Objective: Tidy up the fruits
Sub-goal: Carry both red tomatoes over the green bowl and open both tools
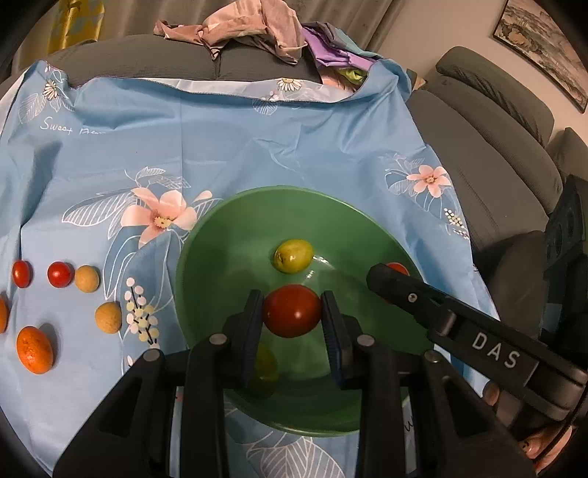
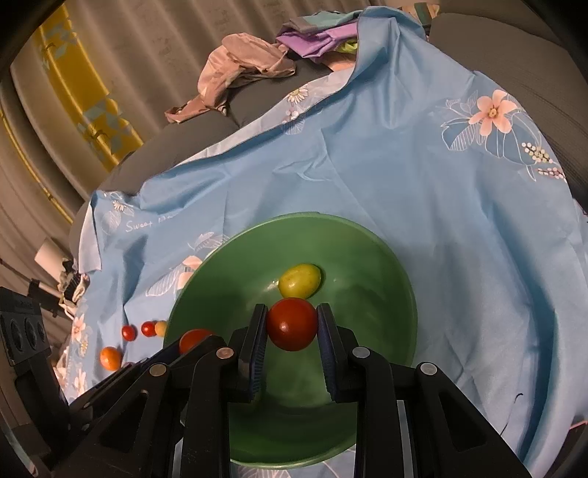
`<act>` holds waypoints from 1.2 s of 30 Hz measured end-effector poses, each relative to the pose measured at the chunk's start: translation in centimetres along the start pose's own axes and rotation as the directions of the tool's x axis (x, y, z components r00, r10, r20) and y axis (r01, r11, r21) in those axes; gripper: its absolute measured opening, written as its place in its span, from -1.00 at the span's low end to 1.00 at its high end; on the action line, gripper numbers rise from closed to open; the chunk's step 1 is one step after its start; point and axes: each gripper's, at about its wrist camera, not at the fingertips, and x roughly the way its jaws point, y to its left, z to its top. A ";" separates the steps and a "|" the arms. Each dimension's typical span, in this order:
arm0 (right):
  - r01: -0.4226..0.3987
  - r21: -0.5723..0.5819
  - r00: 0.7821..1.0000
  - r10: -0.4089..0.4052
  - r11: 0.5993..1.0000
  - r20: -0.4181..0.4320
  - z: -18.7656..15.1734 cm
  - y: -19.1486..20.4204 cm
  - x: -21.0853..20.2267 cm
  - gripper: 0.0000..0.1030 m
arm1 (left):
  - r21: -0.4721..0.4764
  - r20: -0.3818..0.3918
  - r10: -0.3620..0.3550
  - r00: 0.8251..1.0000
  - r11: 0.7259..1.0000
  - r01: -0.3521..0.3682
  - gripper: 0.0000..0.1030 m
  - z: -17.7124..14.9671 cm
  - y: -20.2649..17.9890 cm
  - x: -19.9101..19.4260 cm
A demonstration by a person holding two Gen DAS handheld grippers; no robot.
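Observation:
A green bowl (image 1: pixel 228 235) sits on a blue flowered cloth; it also shows in the right wrist view (image 2: pixel 367 257). My left gripper (image 1: pixel 292 318) is shut on a red tomato (image 1: pixel 292 310) above the bowl. My right gripper (image 2: pixel 291 325) is shut on another red tomato (image 2: pixel 291 323) above the bowl; its finger shows in the left wrist view (image 1: pixel 389 283). A yellow-green fruit (image 1: pixel 293 255) lies in the bowl, also visible in the right wrist view (image 2: pixel 299 280). A second green fruit (image 1: pixel 265 364) lies partly hidden under my left finger.
On the cloth left of the bowl lie two small red tomatoes (image 1: pixel 58 274), two tan round fruits (image 1: pixel 107 317) and orange fruits (image 1: pixel 34 349). Crumpled clothes (image 1: pixel 250 25) lie on the grey sofa behind. A sofa armrest (image 1: pixel 496 147) is to the right.

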 end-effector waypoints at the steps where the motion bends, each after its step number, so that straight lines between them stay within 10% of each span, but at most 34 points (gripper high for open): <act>1: 0.002 -0.002 1.000 -0.002 1.000 -0.005 0.0 0.0 0.1 -0.46 | 0.000 -0.002 0.000 1.000 1.000 0.000 -0.39 0.0 0.0 0.1; 36: 0.061 -0.018 0.996 -0.062 0.998 -0.060 -0.2 -0.2 1.7 -0.46 | 0.016 -0.033 0.035 0.999 0.999 -0.035 -0.39 -0.4 0.2 1.6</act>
